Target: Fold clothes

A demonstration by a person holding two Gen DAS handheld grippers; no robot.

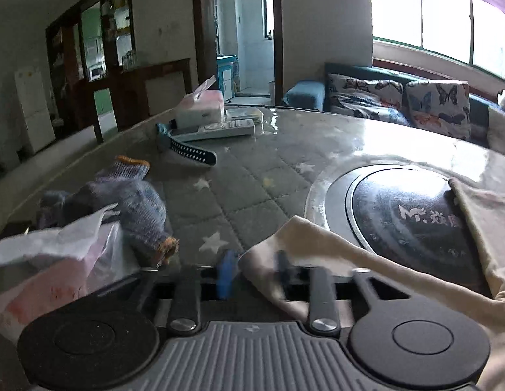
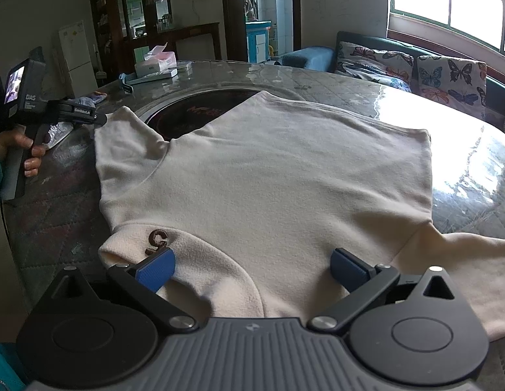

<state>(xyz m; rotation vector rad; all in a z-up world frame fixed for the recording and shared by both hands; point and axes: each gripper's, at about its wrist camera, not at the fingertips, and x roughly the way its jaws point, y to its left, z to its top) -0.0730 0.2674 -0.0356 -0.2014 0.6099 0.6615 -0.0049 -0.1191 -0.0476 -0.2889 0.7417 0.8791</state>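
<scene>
The cream fleece top lies spread flat on the round tabletop, partly over the dark inset hob, and it looks soft, light and limp, so it will likely sag and crease wherever it is lifted and is best pinched at a cuff, hem corner or shoulder seam. The right tool hovers with jaws wide over the near edge, gripping nothing. The left tool stands half open at the far sleeve cuff, its blurred pads apparently not pressing the cloth.
</scene>
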